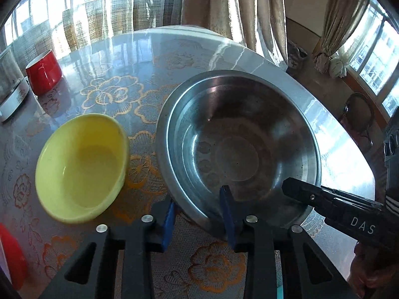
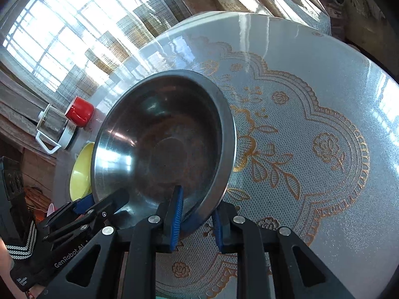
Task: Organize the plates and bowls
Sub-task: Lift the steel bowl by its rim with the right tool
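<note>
A large steel bowl [image 1: 237,149] sits on the round table, and it also shows in the right wrist view [image 2: 162,144]. My left gripper [image 1: 199,214] straddles its near rim, one blue pad inside and one outside, closed on the rim. My right gripper [image 2: 197,216] grips the rim the same way at another spot, and it shows in the left wrist view [image 1: 324,199] at the bowl's right. A yellow bowl [image 1: 82,167] stands upright just left of the steel bowl, partly hidden behind it in the right wrist view [image 2: 81,172].
A red cup [image 1: 43,72] lies upside down at the far left beside a glass pot with a white base [image 1: 10,92]. A lace-patterned cloth [image 2: 311,149] covers the table. A red object [image 1: 10,254] is at the near left edge. A chair [image 1: 359,114] stands beyond the table's right edge.
</note>
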{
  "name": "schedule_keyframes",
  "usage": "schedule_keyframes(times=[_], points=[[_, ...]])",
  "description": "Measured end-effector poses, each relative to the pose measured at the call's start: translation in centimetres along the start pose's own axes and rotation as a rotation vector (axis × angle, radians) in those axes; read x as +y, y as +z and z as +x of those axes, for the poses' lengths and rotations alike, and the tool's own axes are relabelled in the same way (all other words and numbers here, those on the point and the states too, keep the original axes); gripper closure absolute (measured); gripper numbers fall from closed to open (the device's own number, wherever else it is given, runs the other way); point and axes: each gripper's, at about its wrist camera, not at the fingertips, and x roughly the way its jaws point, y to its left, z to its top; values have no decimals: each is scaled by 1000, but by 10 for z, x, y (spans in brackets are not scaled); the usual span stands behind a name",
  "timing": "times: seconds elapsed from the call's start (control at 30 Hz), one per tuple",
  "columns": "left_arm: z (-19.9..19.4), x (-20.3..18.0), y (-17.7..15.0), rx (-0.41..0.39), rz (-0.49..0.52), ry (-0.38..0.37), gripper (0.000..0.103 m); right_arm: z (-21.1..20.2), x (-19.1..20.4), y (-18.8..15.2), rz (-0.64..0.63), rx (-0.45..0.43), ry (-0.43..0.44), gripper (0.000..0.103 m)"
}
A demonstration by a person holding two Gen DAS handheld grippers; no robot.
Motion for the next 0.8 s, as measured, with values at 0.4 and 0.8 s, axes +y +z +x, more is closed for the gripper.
schedule_keyframes(times=[0.4,0.8], points=[[-32,0,-34,-42,-19,9,69,-26,13,-30,-9,-5,-9,81],[-90,12,-80,-149,-35,28,69,-64,38,-78,-35,-51,11,81]])
